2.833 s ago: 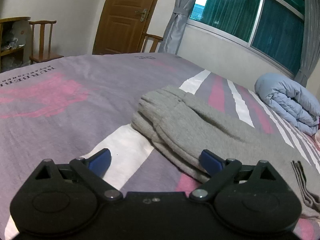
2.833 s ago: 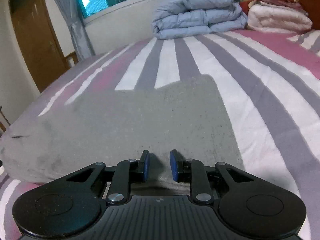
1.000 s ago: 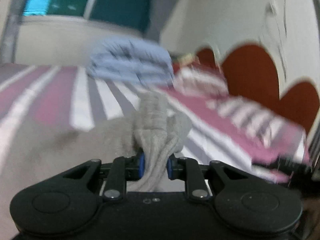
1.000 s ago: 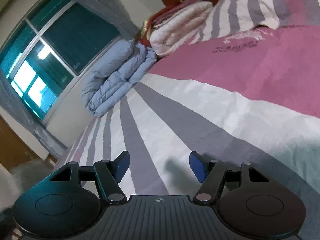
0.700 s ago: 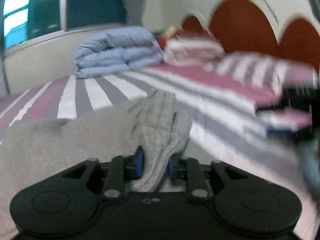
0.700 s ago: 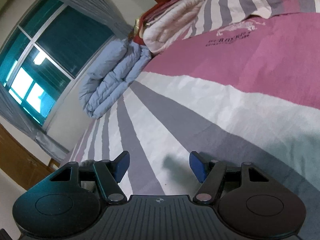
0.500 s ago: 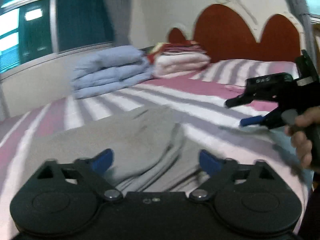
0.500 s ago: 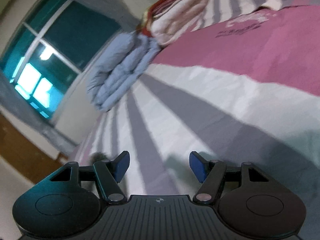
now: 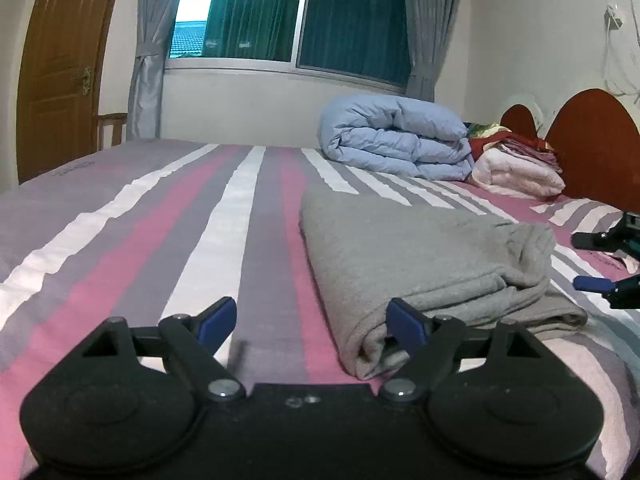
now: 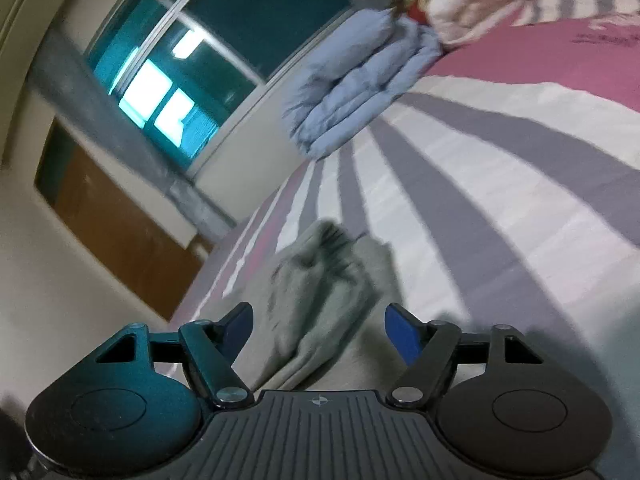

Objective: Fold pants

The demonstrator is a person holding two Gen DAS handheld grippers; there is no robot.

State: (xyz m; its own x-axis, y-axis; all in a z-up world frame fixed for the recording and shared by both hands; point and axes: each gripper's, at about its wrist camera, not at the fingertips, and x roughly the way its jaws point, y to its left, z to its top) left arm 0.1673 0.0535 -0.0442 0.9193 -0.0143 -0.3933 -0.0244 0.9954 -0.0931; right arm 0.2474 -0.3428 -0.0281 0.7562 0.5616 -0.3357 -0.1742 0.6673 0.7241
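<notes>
At the left of the left wrist view a brown door (image 9: pixel 56 76) and a curtained window (image 9: pixel 296 12) are seen beyond the striped bed (image 9: pixel 168 216). The left gripper (image 9: pixel 312 322) is held low over the near edge of the bed with its fingers (image 9: pixel 218 318) spread wide apart and nothing between them; the right-hand finger stands just beside, perhaps touching, the near corner of the pants (image 9: pixel 420 252). The grey pants lie folded in a thick stack on the bed, right of its middle, with a looser bunched edge toward the headboard (image 9: pixel 592 148). Behind them a rolled blue duvet (image 9: pixel 396 136) is seen. At the far right edge the right gripper (image 9: pixel 600 260) is partly seen, its fingers apart.

The fabric is judged soft, limp and light, a knit that will slump and slide open if only one layer is pinched; a hold through all layers at a corner or along the folded edge is judged best.

The flat top and the neat fold line are shown only by the left wrist view. In the tilted, blurred right wrist view the bunched end of the pants (image 10: pixel 320 292) is shown ahead of the right gripper (image 10: pixel 318 332), its fingers wide apart and empty.
</notes>
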